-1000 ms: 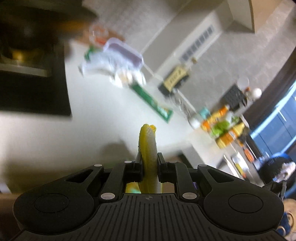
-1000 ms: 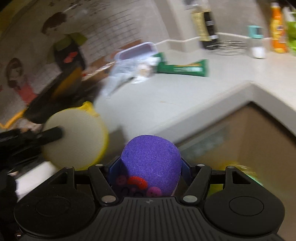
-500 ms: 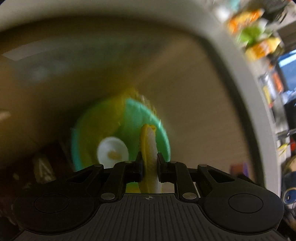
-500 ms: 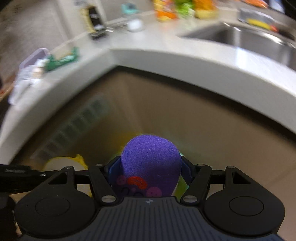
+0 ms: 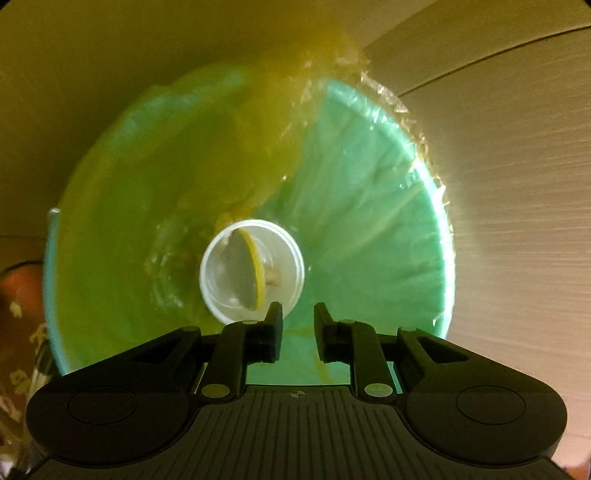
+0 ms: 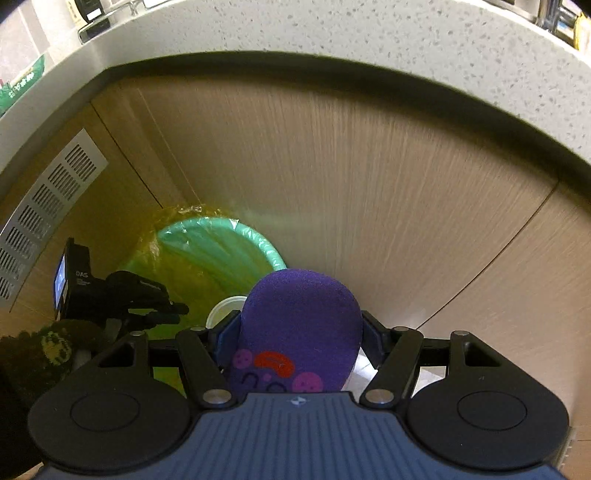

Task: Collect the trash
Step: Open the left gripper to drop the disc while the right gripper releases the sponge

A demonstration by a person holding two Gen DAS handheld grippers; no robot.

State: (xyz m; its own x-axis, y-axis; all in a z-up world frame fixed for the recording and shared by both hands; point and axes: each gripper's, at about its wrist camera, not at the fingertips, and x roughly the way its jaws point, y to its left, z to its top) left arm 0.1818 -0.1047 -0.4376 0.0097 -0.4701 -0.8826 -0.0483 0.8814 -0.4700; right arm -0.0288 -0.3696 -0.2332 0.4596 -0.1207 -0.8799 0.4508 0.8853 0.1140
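Counter edge overhangs bin

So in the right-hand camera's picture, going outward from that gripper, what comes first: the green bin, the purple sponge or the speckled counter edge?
1. Purple sponge: clamped between the right gripper fingers.
2. Green bin: below and to the left, just beyond the sponge.
3. Speckled counter edge: farthest, arching across the top.
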